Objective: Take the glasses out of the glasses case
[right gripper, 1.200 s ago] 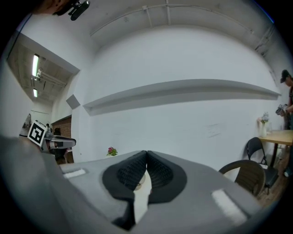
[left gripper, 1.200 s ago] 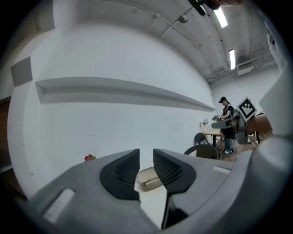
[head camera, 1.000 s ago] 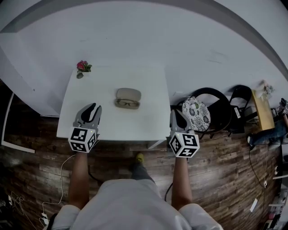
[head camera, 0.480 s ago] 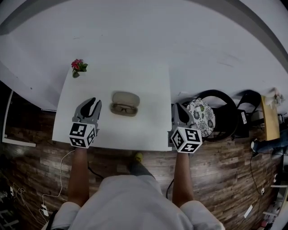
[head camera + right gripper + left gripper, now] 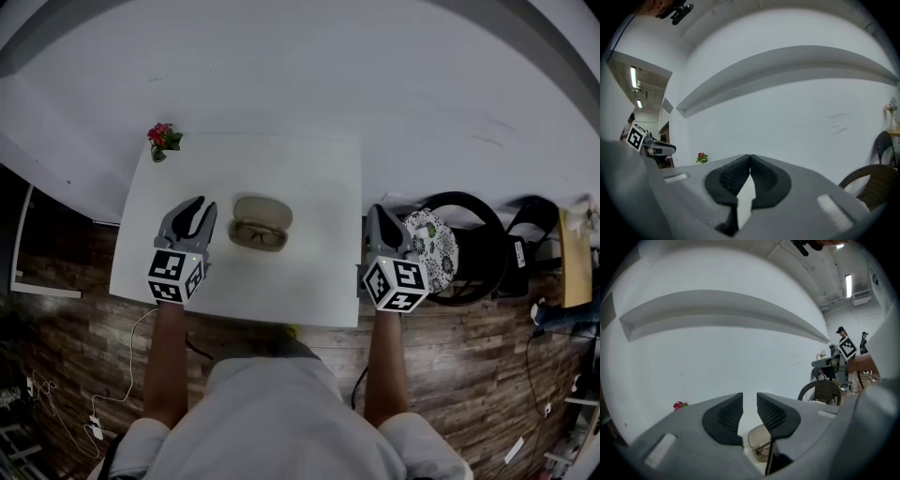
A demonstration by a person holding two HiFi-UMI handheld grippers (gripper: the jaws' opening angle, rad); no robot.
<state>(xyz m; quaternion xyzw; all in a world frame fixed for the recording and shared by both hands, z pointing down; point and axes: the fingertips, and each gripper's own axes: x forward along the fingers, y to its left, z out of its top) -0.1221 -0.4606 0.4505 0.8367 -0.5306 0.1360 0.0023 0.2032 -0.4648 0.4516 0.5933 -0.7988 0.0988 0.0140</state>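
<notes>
On a white table, an open glasses case lay between two hand-held grippers

Near the middle of the table, a beige glasses case (image 5: pixel 263 210) sat open, with a pair of dark-framed glasses (image 5: pixel 257 234) lying along its near side, lenses facing up and touching the case. Whether the glasses rested in the case's lower half or on the tabletop just in front of it could not be told from above.

Just to the left of the case, the left gripper (image 5: pixel 191 208) hovered over the table (image 5: pixel 314 178), pointing away from the person. Its jaws stood slightly apart with a narrow gap and nothing between them; in the left gripper view the case and glasses showed low and to the right of that gap, beneath the right jaw. The right gripper (image 5: pixel 377 217) was held well apart from the case, over the table's right edge, its jaws pressed together at the tips and holding nothing.

Each gripper carried a cube with black-and-white square markers, and a bare forearm ran back from each towards the person's grey shirt (image 5: pixel 272 422) at the bottom of the head view.

At the table's far left corner stood a small bunch of pink flowers (image 5: pixel 162 139) with green leaves, close to the plain white wall (image 5: pixel 309 75). Right of the table, beside the right gripper, a dark round-backed chair (image 5: pixel 469 211) held a black-and-white patterned cushion (image 5: pixel 433 251). Dark wooden floorboards (image 5: pixel 66 328) lay beneath, with a white cable (image 5: pixel 127 375) trailing at the left
</notes>
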